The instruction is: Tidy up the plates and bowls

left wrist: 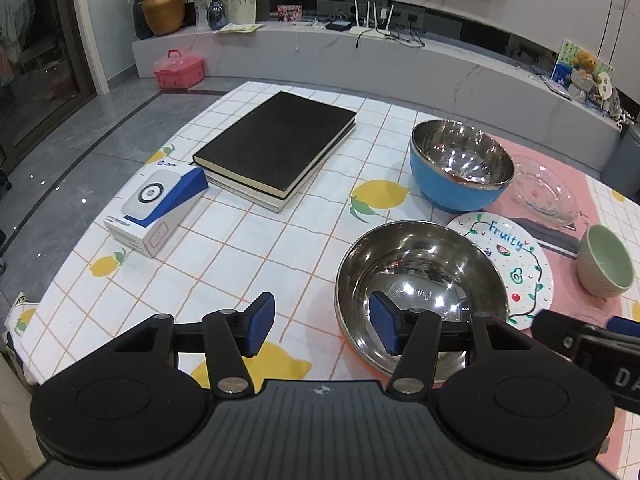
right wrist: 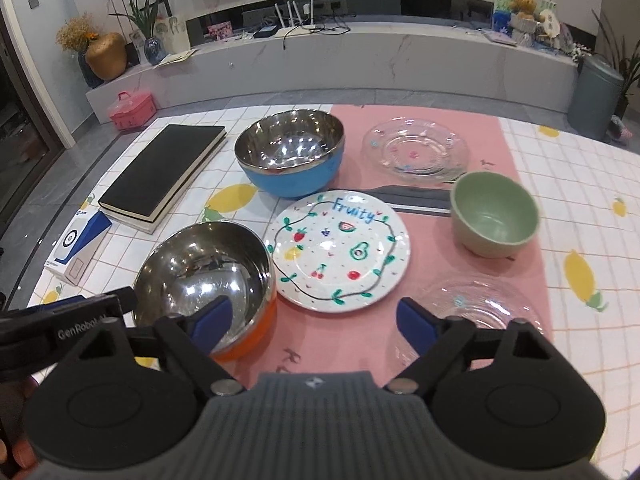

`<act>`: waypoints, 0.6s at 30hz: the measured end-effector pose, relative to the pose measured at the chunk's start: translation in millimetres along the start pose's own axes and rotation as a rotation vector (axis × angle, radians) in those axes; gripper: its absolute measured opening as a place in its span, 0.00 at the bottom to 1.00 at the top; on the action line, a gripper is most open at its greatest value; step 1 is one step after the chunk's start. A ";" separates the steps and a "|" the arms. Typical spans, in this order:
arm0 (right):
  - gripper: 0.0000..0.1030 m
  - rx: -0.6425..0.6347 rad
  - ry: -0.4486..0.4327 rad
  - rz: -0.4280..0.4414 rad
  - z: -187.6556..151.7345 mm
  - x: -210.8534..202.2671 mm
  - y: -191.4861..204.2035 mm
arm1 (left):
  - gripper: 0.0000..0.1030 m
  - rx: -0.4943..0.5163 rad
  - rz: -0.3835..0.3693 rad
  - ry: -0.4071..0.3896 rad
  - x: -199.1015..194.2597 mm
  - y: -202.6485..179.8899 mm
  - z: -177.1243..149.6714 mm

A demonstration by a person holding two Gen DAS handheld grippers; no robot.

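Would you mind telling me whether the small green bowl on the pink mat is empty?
Empty. The right wrist view looks down into the green bowl and shows only its bare, pale inner wall and bottom.

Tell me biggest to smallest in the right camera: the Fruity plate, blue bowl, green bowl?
1. Fruity plate looks widest.
2. Blue bowl, though it sits farther back, so this gap is unsure.
3. Green bowl, clearly smallest.

The right tool's [right wrist: 314, 322] fingers hide part of the orange-bottomed bowl [right wrist: 208, 268] and near glass plate [right wrist: 480, 300].
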State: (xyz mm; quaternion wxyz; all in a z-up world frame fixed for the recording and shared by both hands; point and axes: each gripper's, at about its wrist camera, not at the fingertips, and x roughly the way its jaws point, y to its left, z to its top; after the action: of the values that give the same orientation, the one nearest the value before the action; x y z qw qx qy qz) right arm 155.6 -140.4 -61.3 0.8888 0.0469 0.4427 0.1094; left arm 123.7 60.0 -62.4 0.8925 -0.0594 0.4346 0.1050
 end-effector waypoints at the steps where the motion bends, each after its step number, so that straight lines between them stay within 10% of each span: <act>1: 0.77 0.003 0.009 0.007 1.4 4.7 0.3 | 0.63 -0.001 0.000 0.006 3.1 -0.3 0.5; 6: 0.67 0.044 0.051 0.067 7.8 26.6 -0.7 | 0.62 -0.016 -0.006 0.040 19.1 0.8 2.9; 18: 0.11 0.133 0.133 0.191 9.1 54.9 -5.0 | 0.07 -0.072 -0.088 0.090 30.5 1.7 3.1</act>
State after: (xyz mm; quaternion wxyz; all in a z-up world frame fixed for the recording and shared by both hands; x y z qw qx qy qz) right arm 195.7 -132.2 -99.3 0.8378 0.1402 0.5006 0.1670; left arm 144.0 66.4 -84.6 0.8732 -0.1152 0.4670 0.0788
